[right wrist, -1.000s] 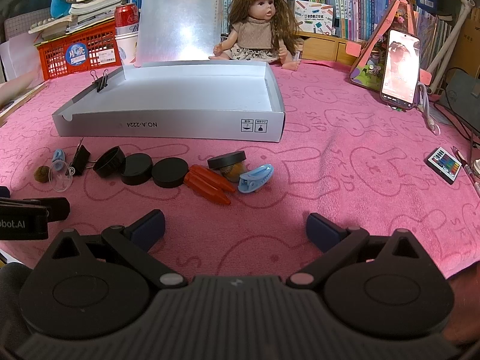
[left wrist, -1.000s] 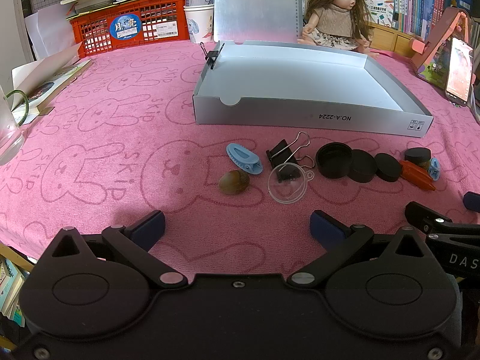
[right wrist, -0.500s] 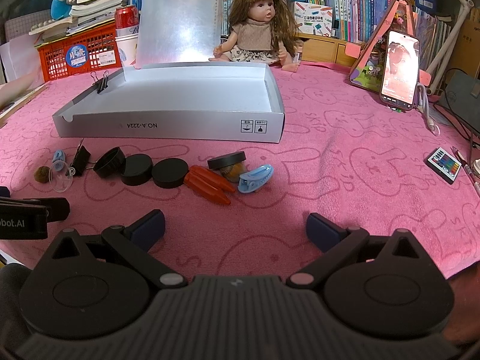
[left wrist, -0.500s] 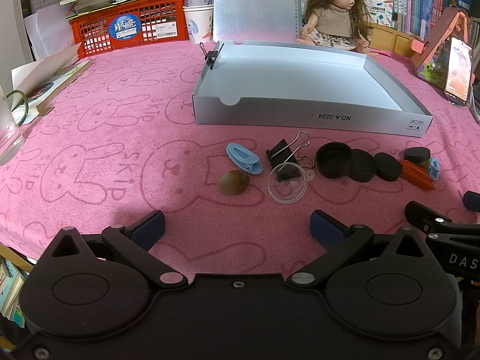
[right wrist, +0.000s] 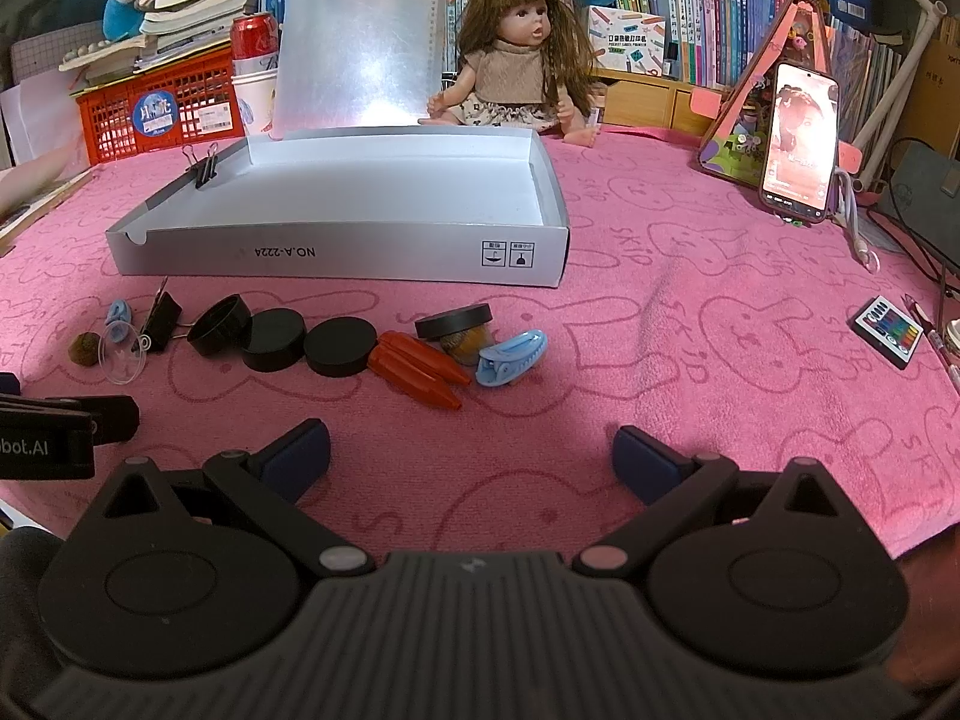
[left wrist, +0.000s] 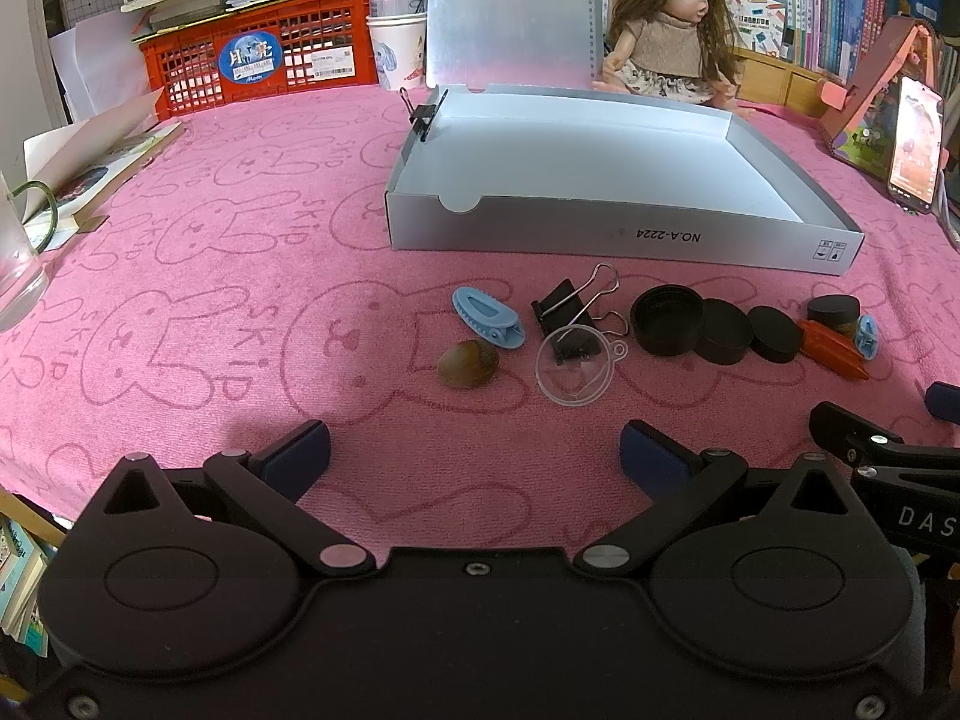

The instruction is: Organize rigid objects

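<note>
A row of small objects lies on the pink cloth in front of a shallow grey box [left wrist: 624, 237] [right wrist: 336, 252]. From the left: a brown nut [left wrist: 468, 363], a blue clip [left wrist: 487, 319], a black binder clip [left wrist: 567, 312], a clear small funnel [left wrist: 575, 367], three black caps [left wrist: 667, 320] [right wrist: 273, 339], orange pieces [right wrist: 420, 369], a black-lidded jar [right wrist: 456, 327] and a second blue clip [right wrist: 510, 357]. My left gripper [left wrist: 474, 459] hangs open just short of the nut and funnel. My right gripper [right wrist: 471, 459] is open too, near the orange pieces and blue clip. Both hold nothing.
A binder clip [left wrist: 423, 114] grips the box's left wall. Behind the box sit a doll [right wrist: 516, 75], an orange crate [left wrist: 258, 57], a can and books. A phone on a stand [right wrist: 798, 144] and a small colour palette [right wrist: 887, 331] lie at the right. A glass jug [left wrist: 18, 264] stands far left.
</note>
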The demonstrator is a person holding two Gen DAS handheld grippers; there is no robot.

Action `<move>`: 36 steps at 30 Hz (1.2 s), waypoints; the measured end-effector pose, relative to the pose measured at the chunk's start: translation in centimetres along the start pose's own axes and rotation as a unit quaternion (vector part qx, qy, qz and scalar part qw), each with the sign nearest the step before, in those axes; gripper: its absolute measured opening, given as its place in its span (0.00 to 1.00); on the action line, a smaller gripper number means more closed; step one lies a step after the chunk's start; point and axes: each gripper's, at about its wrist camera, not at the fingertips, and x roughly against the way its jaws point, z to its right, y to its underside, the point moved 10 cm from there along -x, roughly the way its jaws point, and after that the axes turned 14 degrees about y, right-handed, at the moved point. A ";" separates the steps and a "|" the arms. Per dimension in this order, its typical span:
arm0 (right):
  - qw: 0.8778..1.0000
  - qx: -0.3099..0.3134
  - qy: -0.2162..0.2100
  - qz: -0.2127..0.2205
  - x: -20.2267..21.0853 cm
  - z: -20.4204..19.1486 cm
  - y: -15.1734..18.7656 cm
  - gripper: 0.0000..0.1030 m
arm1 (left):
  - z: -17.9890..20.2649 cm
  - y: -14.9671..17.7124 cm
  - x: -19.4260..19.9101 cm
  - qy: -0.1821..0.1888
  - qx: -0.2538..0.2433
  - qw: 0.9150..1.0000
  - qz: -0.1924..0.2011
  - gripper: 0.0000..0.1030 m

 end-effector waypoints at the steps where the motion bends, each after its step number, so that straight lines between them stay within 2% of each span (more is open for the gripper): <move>1: 1.000 0.000 0.000 0.000 0.0 0.0 0.0 1.00 | 0.0 0.0 0.0 0.000 0.000 1.000 0.001 1.00; 27: 1.000 0.004 -0.001 0.000 0.0 -0.1 -0.2 0.99 | 0.0 0.0 0.0 0.000 0.000 1.000 0.003 1.00; 30: 1.000 0.010 -0.006 0.013 0.4 -0.3 -0.3 0.96 | 0.2 -0.1 0.3 0.008 -0.005 1.000 0.007 0.93; 36: 0.999 0.008 -0.030 0.032 0.7 -1.1 -0.8 0.90 | 1.1 -0.3 1.2 0.042 -0.019 0.999 0.024 0.68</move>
